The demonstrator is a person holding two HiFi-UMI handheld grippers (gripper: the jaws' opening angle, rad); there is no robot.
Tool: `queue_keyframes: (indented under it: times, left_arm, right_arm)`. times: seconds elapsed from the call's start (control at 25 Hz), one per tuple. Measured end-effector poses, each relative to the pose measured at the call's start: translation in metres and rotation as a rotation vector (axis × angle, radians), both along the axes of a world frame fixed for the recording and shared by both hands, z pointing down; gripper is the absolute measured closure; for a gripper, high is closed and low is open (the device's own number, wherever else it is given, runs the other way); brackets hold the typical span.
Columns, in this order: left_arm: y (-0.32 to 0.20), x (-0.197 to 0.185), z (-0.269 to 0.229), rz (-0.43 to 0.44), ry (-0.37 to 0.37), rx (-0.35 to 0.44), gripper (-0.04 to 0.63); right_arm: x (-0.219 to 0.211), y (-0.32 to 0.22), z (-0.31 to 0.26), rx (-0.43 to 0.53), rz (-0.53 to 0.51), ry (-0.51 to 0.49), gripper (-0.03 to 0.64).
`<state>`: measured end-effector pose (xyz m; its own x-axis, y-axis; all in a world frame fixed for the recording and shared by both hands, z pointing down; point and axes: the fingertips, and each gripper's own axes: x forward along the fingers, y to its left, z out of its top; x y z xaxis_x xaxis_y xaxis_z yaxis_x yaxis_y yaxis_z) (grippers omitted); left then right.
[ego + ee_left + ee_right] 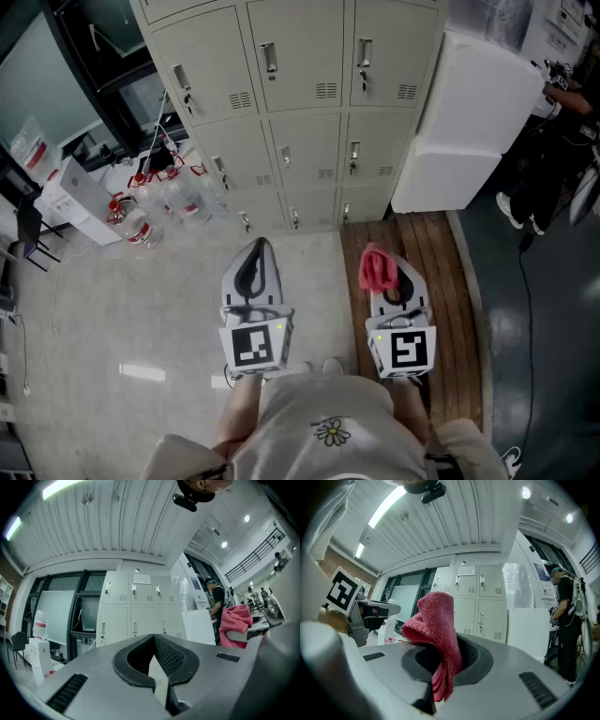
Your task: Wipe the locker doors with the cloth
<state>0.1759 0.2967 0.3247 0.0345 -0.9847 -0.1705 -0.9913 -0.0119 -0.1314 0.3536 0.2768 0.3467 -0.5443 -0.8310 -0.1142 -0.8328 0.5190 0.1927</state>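
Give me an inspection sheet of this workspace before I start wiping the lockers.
Surface: locker doors all shut, neither gripper touching them.
Job's things: red cloth bunched, hanging from the right gripper.
Clutter: water bottles on the floor left of the lockers; white blocks stacked at their right.
Grippers: left gripper jaws together, empty; right gripper jaws shut on the cloth.
Cables: dark cable along the dark floor, right.
Surroundings: person standing at right; wooden planks underfoot.

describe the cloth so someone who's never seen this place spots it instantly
Below the wall of pale grey metal lockers, two handheld grippers point forward. The bunched red terry cloth is clamped in the right gripper; the left gripper holds nothing.
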Motion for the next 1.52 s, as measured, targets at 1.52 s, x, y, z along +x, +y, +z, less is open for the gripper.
queue_keyframes:
  times: [1.52]
  left_arm:
    - [-0.158,-0.058,-0.016,-0.09,-0.005,0.061,0.579]
  right_arm:
    - [-0.048,-0.162,0.024,-0.075,-0.099,-0.017,0.586]
